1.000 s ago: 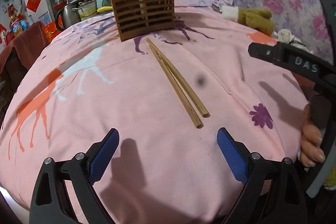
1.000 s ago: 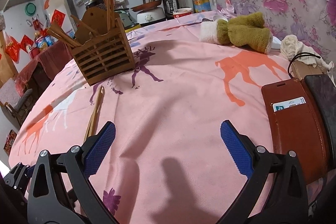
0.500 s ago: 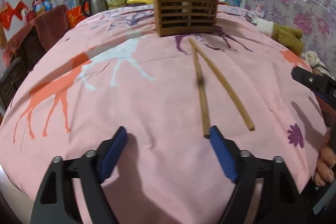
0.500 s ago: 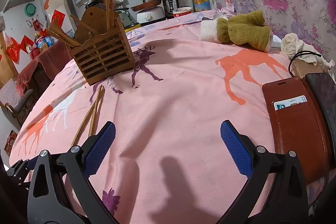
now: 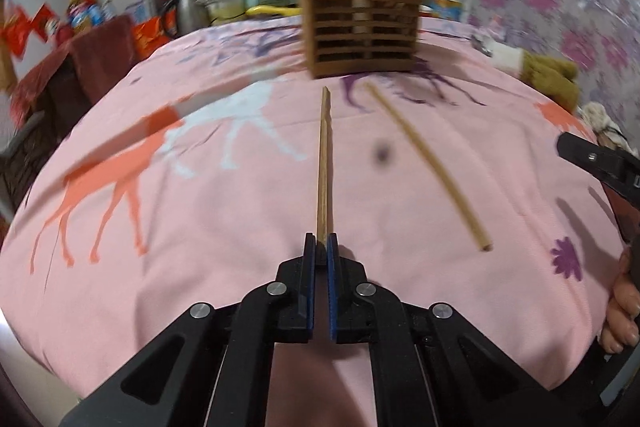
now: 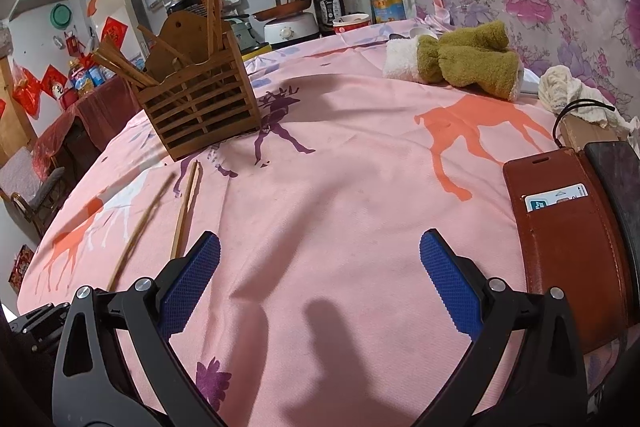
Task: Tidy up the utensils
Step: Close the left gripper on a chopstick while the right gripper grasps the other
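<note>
Left gripper: I read the blue pads as closed tight on the near end of one chopstick; only the stick's thickness keeps them apart.
Held chopstick: long axis runs straight away from my left camera, its far tip aimed at the wooden holder. Whether the far tip rests on the cloth or is raised I cannot tell.
Right gripper: jaws spread wide, nothing between them, only bare pink tablecloth under the gap.
Second chopstick: lies loose on the cloth to the right of the held one, slanted, near end swung out to the right, far end close to the holder's foot. The two sticks are apart, and the gap widens toward me.
Right hand: fingers show at the right edge of the left view, gripping the black frame.
Wallet: brown, at the right of the right gripper, a card showing in its pocket.
Holder: slatted box standing upright on the cloth, more chopsticks leaning out of its top.
Towel roll: green and white, far right on the table, well clear of the sticks.
Beyond the table: cooker, bottles, red decorations; blurred in the left view.
</note>
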`<action>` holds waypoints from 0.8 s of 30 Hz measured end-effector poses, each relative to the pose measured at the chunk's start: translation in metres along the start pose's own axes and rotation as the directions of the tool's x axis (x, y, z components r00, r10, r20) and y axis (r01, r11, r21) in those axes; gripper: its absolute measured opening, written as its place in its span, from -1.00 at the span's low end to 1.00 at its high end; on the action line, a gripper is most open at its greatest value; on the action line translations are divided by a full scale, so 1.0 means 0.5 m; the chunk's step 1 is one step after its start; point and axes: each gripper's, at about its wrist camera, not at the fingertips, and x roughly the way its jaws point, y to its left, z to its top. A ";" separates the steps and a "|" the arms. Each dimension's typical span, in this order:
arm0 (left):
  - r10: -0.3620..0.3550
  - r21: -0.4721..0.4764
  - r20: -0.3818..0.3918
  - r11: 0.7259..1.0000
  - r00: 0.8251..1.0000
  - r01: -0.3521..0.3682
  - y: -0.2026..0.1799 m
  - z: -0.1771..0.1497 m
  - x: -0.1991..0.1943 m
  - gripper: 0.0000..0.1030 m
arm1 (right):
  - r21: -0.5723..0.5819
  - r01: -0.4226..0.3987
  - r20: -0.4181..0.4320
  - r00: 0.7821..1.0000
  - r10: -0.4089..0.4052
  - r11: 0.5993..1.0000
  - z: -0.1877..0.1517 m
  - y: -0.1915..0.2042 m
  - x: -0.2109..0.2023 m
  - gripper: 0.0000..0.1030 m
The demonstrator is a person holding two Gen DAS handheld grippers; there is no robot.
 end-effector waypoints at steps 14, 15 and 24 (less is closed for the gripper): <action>-0.014 -0.106 0.022 0.994 1.000 0.016 0.053 -0.008 -0.012 -0.83 | -0.407 -0.278 -0.090 0.960 0.265 0.870 -0.076 0.162 -0.044 0.20; -0.009 -0.104 0.024 0.995 1.000 0.012 0.052 -0.009 -0.012 -0.83 | -0.421 -0.289 -0.108 0.957 0.269 0.860 -0.080 0.170 -0.041 0.14; -0.012 -0.073 0.033 0.997 0.999 0.014 0.037 -0.012 -0.012 -0.37 | -0.412 -0.233 -0.188 0.968 0.168 0.881 -0.090 0.175 0.014 -0.84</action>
